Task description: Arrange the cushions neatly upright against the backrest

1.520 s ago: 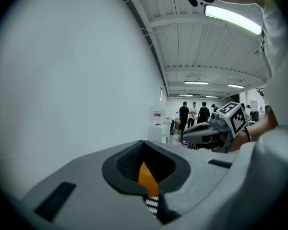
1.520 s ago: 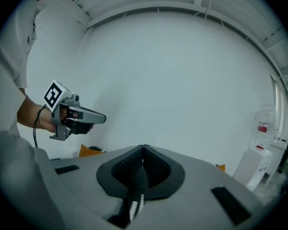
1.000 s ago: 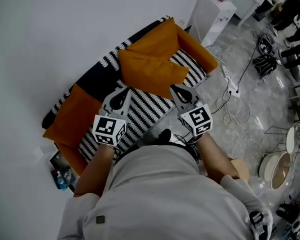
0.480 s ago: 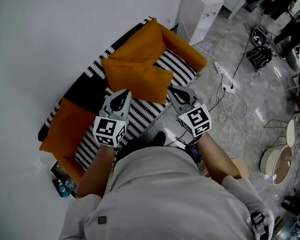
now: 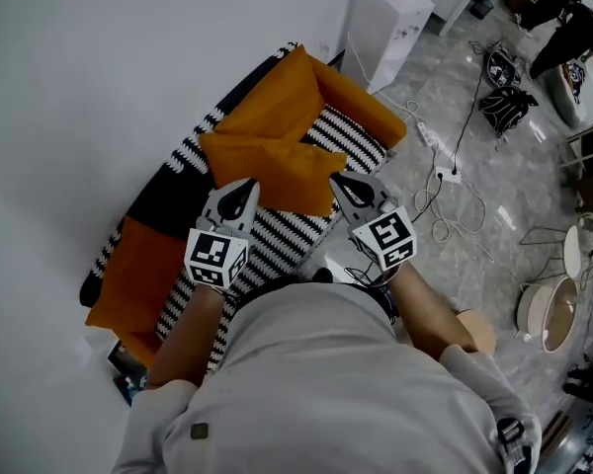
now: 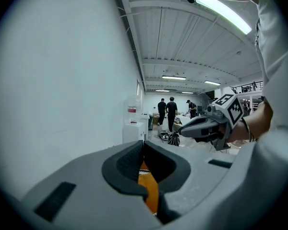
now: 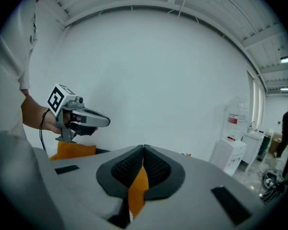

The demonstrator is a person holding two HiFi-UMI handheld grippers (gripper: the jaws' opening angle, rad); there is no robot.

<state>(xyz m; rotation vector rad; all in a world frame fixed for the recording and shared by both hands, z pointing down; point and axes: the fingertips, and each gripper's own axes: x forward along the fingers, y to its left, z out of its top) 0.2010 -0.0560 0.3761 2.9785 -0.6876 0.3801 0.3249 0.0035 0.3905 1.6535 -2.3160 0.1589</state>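
Head view: looked like the reach-in step, nothing grabbed yet. The flopped cushion (image 5: 267, 166) lay on the sofa (image 5: 277, 240) seat at 12 o'clock, just past the left tool (image 5: 245, 188) and right tool (image 5: 341, 184). I'd guess the next move was opening up and pinching a corner.

Left tool view: jaws pressed together, empty, orange showing beyond them.

Right tool view: same deal.

Left gripper (image 5: 243, 190) and right gripper (image 5: 338, 180) held side by side ahead of torso, pointing forward, slightly down. Both sets of jaws closed, tips meeting. Forearms bare, extended.
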